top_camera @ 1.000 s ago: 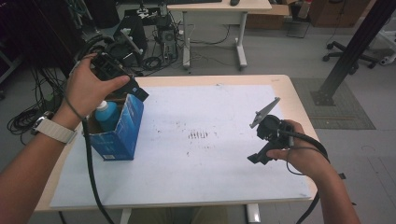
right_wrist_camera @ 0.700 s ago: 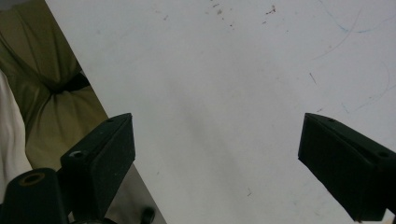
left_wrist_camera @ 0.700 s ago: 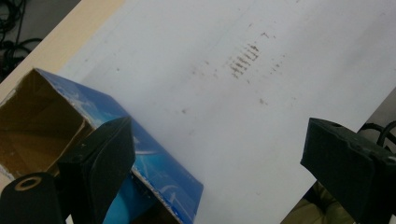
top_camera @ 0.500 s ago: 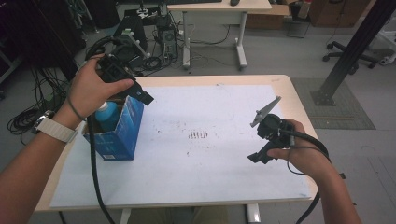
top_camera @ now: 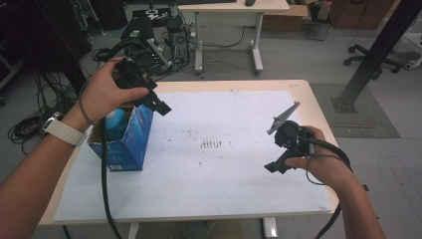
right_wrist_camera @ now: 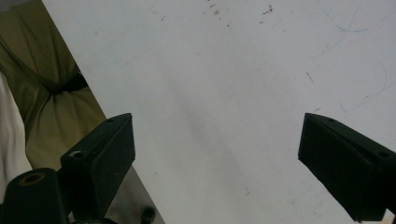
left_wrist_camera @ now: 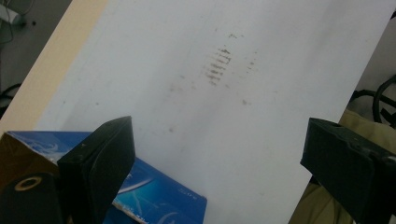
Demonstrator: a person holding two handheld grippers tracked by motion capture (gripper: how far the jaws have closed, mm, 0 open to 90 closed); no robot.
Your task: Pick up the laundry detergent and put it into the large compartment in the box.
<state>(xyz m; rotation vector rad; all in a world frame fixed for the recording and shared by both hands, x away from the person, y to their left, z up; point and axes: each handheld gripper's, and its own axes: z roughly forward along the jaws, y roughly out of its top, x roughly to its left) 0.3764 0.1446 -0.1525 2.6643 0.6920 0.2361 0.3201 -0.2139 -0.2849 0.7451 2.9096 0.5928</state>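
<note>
An open blue cardboard box (top_camera: 124, 140) stands on the left part of the white sheet (top_camera: 219, 164), with a blue rounded object (top_camera: 116, 121) inside it. My left gripper (top_camera: 158, 103) hovers just above the box's right top edge, open and empty. The left gripper view has its jaws wide apart, the box's blue side (left_wrist_camera: 154, 193) low between them and the sheet (left_wrist_camera: 196, 93) beyond. My right gripper (top_camera: 274, 166) hangs above the sheet's right side, open, nothing between its jaws. The right gripper view looks down on bare white sheet (right_wrist_camera: 224, 93).
The wooden table's edge (top_camera: 318, 114) borders the sheet. A patch of dark smudges (top_camera: 211, 144) marks the sheet's middle. Behind the table lie cables and equipment (top_camera: 149, 30), a second desk (top_camera: 234, 7) and a black post (top_camera: 378, 55) at right. The person's trousers (right_wrist_camera: 42, 93) show below the front edge.
My left gripper has drifted slightly up and back above the box. The right gripper has stayed put.
</note>
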